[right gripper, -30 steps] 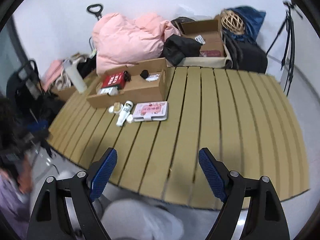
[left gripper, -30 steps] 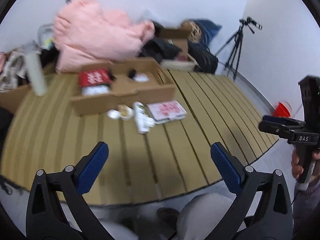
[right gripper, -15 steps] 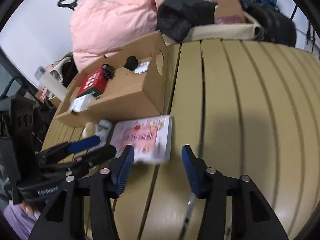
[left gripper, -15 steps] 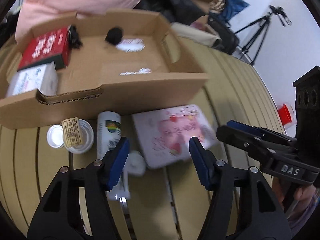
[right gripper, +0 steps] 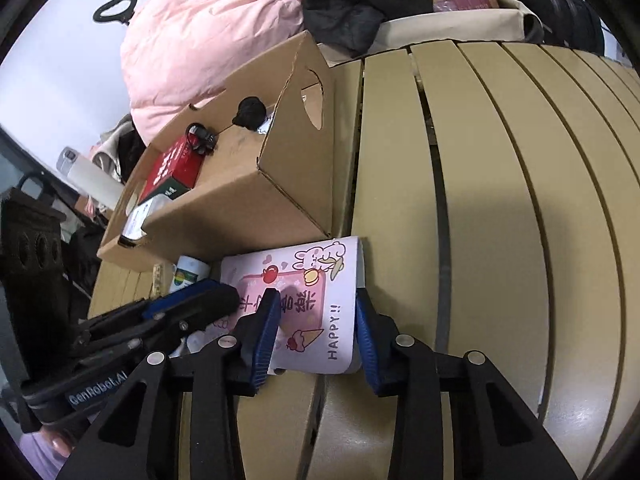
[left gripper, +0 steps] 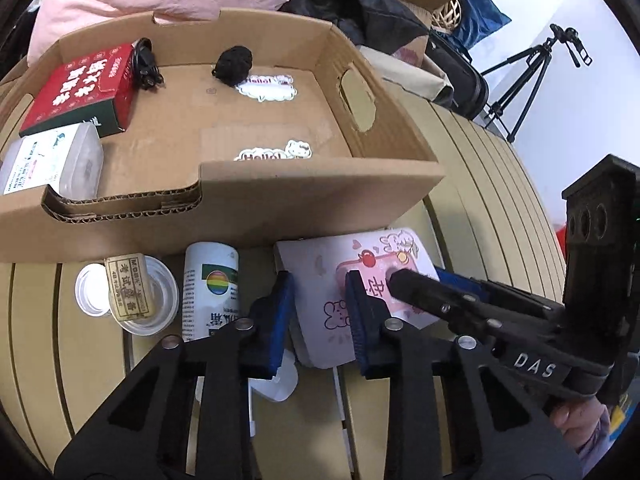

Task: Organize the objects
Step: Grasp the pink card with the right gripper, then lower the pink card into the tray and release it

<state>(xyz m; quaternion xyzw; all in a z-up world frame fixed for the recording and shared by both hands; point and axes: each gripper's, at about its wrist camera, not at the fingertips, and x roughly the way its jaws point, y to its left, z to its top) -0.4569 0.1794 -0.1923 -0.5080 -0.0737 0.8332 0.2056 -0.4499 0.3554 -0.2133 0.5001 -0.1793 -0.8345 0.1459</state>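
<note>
Now we close both jaws on the pink box (right gripper: 304, 304), which lies flat on the slatted surface (right gripper: 500, 200) just in front of the cardboard box (left gripper: 224, 208). Our left gripper (left gripper: 320, 316) has its jaws closing over the box's left end; our right gripper (right gripper: 316, 332) closes over the right end. Whether the pads already press, we cannot tell. The long side of the box runs from one gripper to the other, so we judge each hand takes the end nearest to it.
</note>
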